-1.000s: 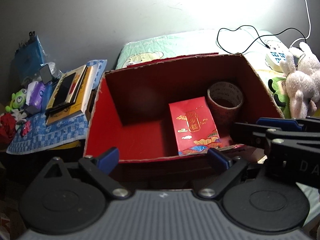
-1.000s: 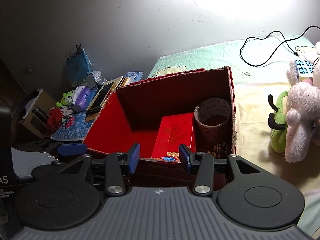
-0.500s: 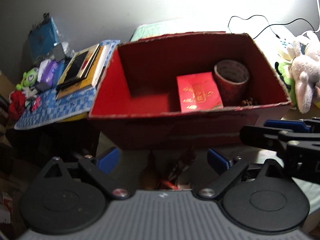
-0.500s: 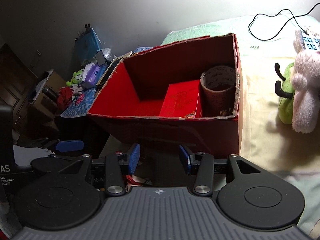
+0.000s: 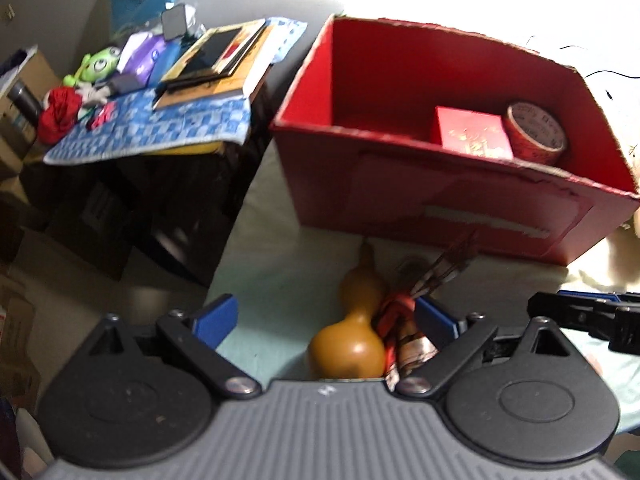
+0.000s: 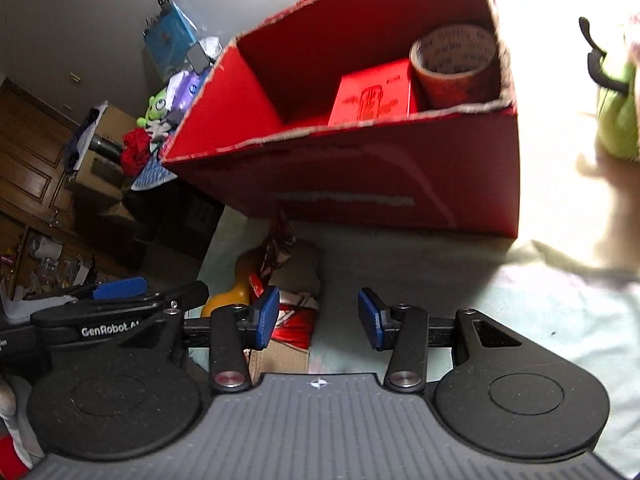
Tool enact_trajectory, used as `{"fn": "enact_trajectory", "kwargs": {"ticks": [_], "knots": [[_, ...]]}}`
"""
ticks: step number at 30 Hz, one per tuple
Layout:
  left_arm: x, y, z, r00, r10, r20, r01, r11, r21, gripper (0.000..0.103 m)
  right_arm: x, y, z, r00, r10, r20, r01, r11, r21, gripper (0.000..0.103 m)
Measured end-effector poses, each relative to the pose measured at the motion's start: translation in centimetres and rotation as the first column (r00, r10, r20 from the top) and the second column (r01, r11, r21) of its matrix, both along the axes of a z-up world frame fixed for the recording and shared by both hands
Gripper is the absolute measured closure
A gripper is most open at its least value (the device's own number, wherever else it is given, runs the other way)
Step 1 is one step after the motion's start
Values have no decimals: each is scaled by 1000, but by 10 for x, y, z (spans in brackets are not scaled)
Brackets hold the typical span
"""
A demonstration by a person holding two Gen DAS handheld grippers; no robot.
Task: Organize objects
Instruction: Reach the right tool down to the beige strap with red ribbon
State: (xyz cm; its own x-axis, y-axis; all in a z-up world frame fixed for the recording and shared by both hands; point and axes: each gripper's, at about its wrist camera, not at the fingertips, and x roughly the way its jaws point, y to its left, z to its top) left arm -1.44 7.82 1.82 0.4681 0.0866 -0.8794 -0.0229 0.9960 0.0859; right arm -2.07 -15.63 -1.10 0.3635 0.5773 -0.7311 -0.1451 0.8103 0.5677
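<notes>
Pale green bedsheet (image 5: 280, 256) under a torn-edged red cardboard box (image 5: 460, 208).
Smooth amber gourd (image 5: 352, 344) with a red tassel (image 5: 396, 312) lies just before the box, partly hidden by the left gripper (image 5: 324, 322), whose jaws stand wide around it, not pressing. Right gripper (image 6: 318, 316) jaws are half open, empty. Inside the box: a glossy red packet (image 5: 472, 136) and a brown tape roll (image 5: 536, 132), their lower parts cut off by the wall.

Blown-out glare top right, dim left, motion blur, fisheye warping
</notes>
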Motion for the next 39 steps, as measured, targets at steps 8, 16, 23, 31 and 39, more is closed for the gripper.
{"fn": "enact_trajectory", "kwargs": {"ticks": [8, 16, 23, 31, 39], "knots": [[-13, 4, -11, 998, -60, -22, 59, 998, -35, 8, 7, 12, -8, 998, 40, -45, -39, 999, 23, 55], [-31, 2, -16, 980, -199, -24, 194, 971, -137, 8, 12, 35, -11, 995, 89, -52, -88, 996, 15, 47], [-32, 8, -32, 969, -234, -85, 216, 960, -178, 8, 19, 63, -17, 992, 121, -37, -123, 991, -52, 43], [-33, 16, -43, 960, -257, -115, 227, 949, -219, 8, 25, 71, -30, 990, 116, -78, -126, 981, -145, 48], [-33, 9, -43, 937, -336, -99, 300, 915, -269, 8, 24, 29, -39, 989, 73, -129, -77, 997, -29, 60]]}}
